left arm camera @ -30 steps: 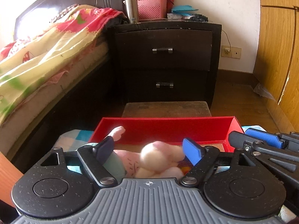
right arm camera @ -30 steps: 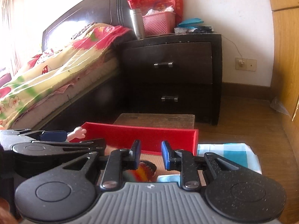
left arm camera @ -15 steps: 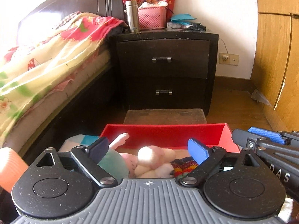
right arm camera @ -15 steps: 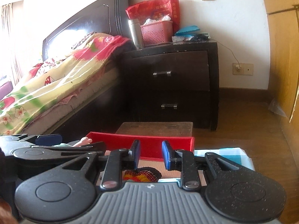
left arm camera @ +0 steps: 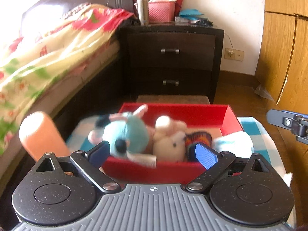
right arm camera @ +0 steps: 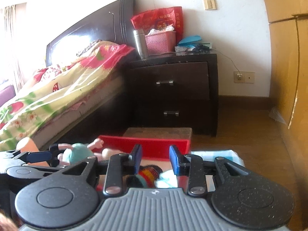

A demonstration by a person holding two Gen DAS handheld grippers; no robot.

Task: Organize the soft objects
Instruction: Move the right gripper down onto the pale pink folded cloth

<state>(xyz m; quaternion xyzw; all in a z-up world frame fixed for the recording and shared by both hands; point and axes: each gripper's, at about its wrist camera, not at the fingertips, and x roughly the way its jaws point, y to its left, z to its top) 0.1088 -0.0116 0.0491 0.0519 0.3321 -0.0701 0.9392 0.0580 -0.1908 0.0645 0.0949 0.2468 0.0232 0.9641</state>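
Plush toys (left arm camera: pixel 146 138) inside red box (left arm camera: pixel 229 115) (rim clear)

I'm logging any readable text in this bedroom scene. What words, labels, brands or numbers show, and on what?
Red plastic bag behind the pink basket: yellow printed characters, too small and blurred to read.
Metal flask: no legible marking.
Red box and the soft toys in it: no text visible.
Left hand-held gripper and right hand-held gripper: only a small crosshair mark each, no words.
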